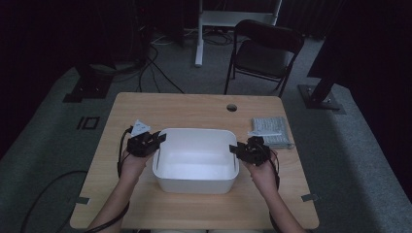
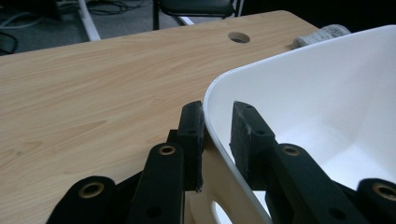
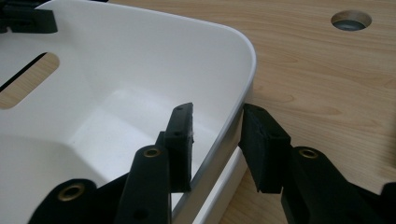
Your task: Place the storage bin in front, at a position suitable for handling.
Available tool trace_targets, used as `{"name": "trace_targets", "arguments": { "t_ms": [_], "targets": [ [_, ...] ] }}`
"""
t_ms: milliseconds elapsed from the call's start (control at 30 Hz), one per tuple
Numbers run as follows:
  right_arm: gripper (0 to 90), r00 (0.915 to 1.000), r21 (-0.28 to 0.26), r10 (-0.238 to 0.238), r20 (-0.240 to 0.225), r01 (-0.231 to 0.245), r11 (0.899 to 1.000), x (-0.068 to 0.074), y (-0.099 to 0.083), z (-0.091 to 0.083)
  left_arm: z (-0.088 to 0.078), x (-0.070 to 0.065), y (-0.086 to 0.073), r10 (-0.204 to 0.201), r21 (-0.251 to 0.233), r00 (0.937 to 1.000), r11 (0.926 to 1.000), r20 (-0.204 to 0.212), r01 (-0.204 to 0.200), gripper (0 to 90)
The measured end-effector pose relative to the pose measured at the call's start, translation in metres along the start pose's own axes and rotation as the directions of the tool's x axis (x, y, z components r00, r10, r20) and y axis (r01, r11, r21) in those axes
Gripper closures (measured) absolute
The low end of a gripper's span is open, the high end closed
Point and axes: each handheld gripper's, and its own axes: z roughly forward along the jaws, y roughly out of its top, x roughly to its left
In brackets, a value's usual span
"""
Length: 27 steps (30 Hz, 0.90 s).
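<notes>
High view had the white tub (image 1: 195, 160) mid-table, nearer the front edge, left gripper (image 1: 154, 141) and right gripper (image 1: 238, 148) at its two short ends. Each straddled the rim at a narrow gap: one pad inside, one outside, not clearly clamped. Best to seat both pads flat, close evenly, then lift both ends level.

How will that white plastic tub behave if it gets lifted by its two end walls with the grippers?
The white tub looks like thin moulded plastic and nothing shows inside it, so it is probably light. Its walls may flex a little where the left gripper and right gripper straddle the rim. The glossy, smooth surface could slip between the pads.
</notes>
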Motion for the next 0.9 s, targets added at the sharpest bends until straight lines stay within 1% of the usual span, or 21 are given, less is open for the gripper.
{"name": "trace_targets", "arguments": {
  "t_ms": [33,100,267,333,400,533,633,700,767,833,900],
  "targets": [
    [65.6,1.0,0.0,0.0,0.0,0.0,1.0,0.0,0.001,0.001,-0.001,-0.001,-0.001,0.002,-0.002,1.0,1.0,-0.004,-0.002,73.9],
    [66.7,1.0,0.001,-0.001,0.004,0.001,1.0,0.0,0.003,0.003,-0.004,-0.001,-0.003,-0.016,-0.006,0.9998,0.9999,-0.01,0.016,73.5],
    [69.3,1.0,0.004,0.001,0.0,-0.001,1.0,-0.001,0.006,0.006,-0.01,-0.007,-0.006,-0.012,0.01,0.999,0.9999,-0.043,0.012,73.3],
    [70.5,1.0,0.006,-0.001,0.005,0.001,1.0,-0.001,0.008,0.008,-0.013,-0.01,-0.008,-0.018,0.003,0.9987,0.9998,-0.048,0.018,72.7],
    [71.6,1.0,0.005,0.0,0.006,0.0,1.0,-0.001,0.009,0.01,-0.015,-0.011,-0.011,-0.034,-0.006,0.9982,0.9994,-0.049,0.034,72.1],
    [73.8,0.9998,0.015,-0.012,0.015,0.012,1.0,0.0,0.012,0.012,-0.02,-0.014,-0.015,-0.044,-0.012,0.9974,0.999,-0.058,0.043,71.3],
    [75.4,0.9993,0.015,-0.019,0.033,0.019,1.0,0.003,0.014,0.014,-0.022,-0.012,-0.019,-0.076,-0.027,0.9965,0.9968,-0.035,0.075,69.6],
    [76.4,0.9993,0.011,-0.015,0.035,0.014,1.0,0.002,0.015,0.016,-0.023,-0.011,-0.021,-0.092,-0.039,0.9955,0.9951,-0.025,0.091,68.5],
    [77.6,0.9992,0.011,-0.014,0.039,0.013,1.0,0.002,0.017,0.018,-0.023,-0.01,-0.021,-0.098,-0.04,0.9949,0.9944,-0.022,0.098,67.6],
    [78.8,0.9982,0.015,-0.025,0.055,0.025,1.0,0.004,0.019,0.019,-0.022,-0.01,-0.021,-0.096,-0.037,0.9952,0.9948,-0.02,0.095,67.5],
    [80.0,0.997,0.019,-0.038,0.068,0.036,0.999,0.005,0.021,0.021,-0.021,-0.01,-0.022,-0.098,-0.03,0.9951,0.9948,-0.013,0.098,65.4]
  ]
}}
